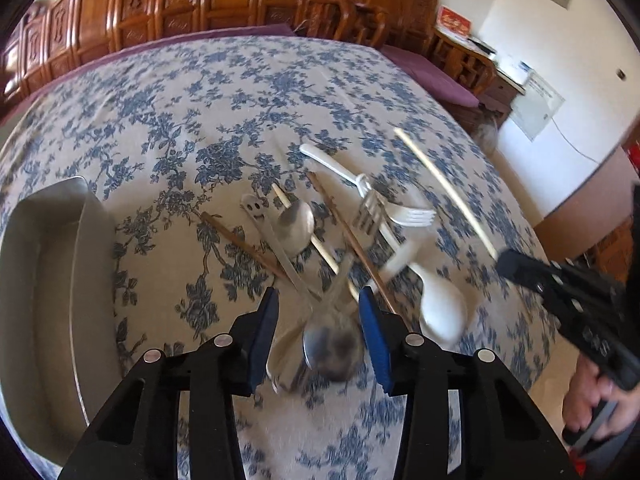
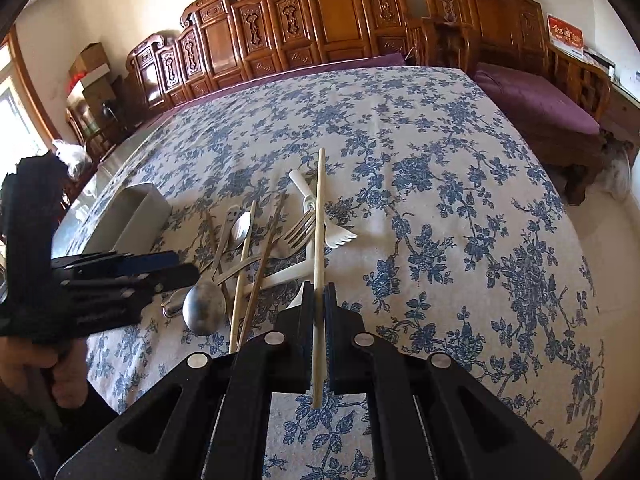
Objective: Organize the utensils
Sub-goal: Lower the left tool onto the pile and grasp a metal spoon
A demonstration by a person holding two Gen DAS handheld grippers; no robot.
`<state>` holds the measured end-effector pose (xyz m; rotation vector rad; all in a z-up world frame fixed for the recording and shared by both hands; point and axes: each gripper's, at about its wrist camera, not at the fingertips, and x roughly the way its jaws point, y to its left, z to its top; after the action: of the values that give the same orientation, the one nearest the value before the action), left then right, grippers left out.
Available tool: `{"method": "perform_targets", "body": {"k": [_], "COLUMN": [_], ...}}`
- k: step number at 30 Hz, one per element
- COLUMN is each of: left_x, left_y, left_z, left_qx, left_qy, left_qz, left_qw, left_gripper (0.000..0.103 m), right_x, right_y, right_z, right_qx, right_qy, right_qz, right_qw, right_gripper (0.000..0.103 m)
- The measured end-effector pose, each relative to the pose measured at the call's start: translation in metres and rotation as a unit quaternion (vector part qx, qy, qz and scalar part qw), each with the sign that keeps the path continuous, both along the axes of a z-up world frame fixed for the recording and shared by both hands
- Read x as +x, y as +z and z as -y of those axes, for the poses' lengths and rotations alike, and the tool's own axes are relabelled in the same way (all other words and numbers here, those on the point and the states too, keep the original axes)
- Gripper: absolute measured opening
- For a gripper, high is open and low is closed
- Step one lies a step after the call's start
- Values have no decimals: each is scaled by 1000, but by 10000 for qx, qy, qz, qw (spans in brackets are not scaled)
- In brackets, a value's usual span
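A pile of utensils lies on the floral tablecloth: a metal spoon (image 1: 332, 344), a second metal spoon (image 1: 295, 222), a metal fork (image 1: 370, 210), a white plastic fork (image 1: 412, 216), a white plastic spoon (image 1: 442, 312) and brown chopsticks (image 1: 348, 236). My left gripper (image 1: 318, 308) is open, its fingers on either side of the near metal spoon's handle. My right gripper (image 2: 319, 292) is shut on a pale chopstick (image 2: 319, 216) that points away above the pile. The pale chopstick (image 1: 444, 190) also shows in the left wrist view.
A grey metal tray (image 1: 80, 264) stands left of the pile; it shows in the right wrist view (image 2: 140, 216) too. Carved wooden chairs and a purple-cushioned bench (image 2: 536, 108) ring the table. The table edge drops off at the right.
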<state>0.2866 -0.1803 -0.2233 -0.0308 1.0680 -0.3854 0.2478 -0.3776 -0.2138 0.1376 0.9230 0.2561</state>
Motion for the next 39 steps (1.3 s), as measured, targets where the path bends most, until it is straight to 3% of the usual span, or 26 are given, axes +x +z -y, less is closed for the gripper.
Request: {"method": "perform_targets", "body": {"k": [4, 6, 15, 17, 23, 34, 39], "left_x": [16, 21, 27, 29, 25, 28, 40], "left_y": [-14, -22, -24, -24, -20, -2, -9], "left_z": [6, 7, 5, 4, 5, 12, 25], "left_qx": [282, 249, -37, -155, -22, 237, 590], "left_qy": [168, 246, 406, 434, 437, 357, 294], "left_qz": [-333, -578, -884, -948, -839, -603, -563], "left_qw": [9989, 9977, 9952, 9944, 9955, 9973, 9962], "left_gripper": [22, 22, 18, 11, 0, 0, 4], "right_x": [1, 2, 1, 0, -2, -3, -3], "right_y": [1, 1, 5, 6, 8, 11, 11], "right_z": [4, 5, 7, 6, 2, 2, 2], "right_qx": [74, 87, 126, 123, 98, 109, 103], "right_qy": [-48, -56, -41, -25, 29, 47, 44], "right_qz": [-9, -18, 24, 28, 45, 82, 79], "right_qw": [10000, 9999, 9999, 9999, 9999, 9999, 9999], "right_gripper": [6, 6, 6, 6, 6, 6, 6]}}
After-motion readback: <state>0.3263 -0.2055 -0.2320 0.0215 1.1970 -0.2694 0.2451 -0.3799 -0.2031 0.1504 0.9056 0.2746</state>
